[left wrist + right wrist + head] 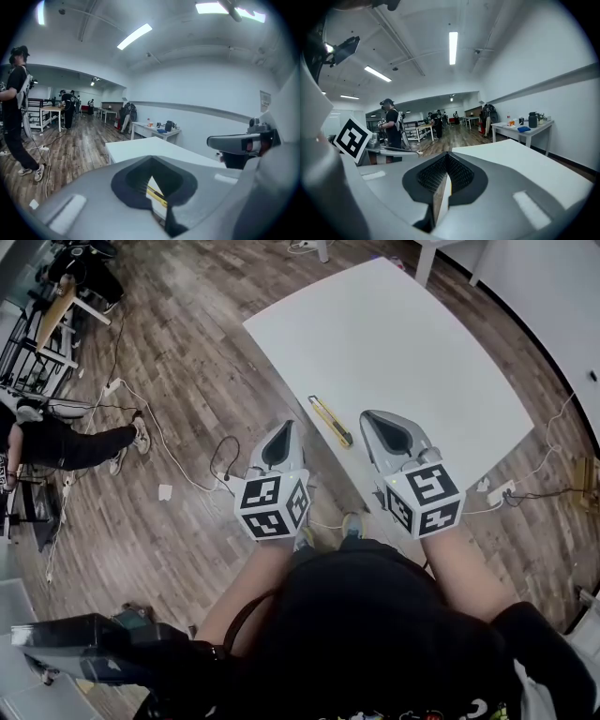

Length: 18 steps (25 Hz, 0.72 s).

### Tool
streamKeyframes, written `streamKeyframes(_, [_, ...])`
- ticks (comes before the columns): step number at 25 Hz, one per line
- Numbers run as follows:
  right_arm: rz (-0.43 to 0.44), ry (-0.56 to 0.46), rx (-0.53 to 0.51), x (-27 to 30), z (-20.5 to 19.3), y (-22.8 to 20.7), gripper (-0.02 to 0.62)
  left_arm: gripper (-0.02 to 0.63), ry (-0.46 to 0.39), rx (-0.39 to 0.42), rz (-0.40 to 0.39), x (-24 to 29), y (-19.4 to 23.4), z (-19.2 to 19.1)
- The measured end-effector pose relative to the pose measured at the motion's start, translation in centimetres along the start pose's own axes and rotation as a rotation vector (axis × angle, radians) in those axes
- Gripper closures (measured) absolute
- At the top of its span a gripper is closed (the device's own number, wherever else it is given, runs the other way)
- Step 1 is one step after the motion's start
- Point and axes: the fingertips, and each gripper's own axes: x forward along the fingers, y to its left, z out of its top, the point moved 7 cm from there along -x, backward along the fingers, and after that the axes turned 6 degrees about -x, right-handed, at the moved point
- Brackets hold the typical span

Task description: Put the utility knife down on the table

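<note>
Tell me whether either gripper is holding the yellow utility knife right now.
No, the yellow utility knife lies flat on the white table between the left gripper and the right gripper, touching neither.

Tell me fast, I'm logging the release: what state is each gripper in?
Left gripper: closed, empty.
Right gripper: closed, empty.
The knife lies on the table between them.
</note>
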Motion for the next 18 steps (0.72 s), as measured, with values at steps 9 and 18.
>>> streamKeyframes(9, [-0.017, -0.044, -0.034, -2.3, 0.7, 1.1, 0.572, 0.606, -0.026, 0.034, -0.001, -1.4, -1.1, 0.4])
streamKeyframes(18, [-0.021, -0.041, -0.026, -1.7, 0.5, 0.7, 0.572, 0.606, -0.038, 0.046, 0.001, -1.8, -1.6, 0.4])
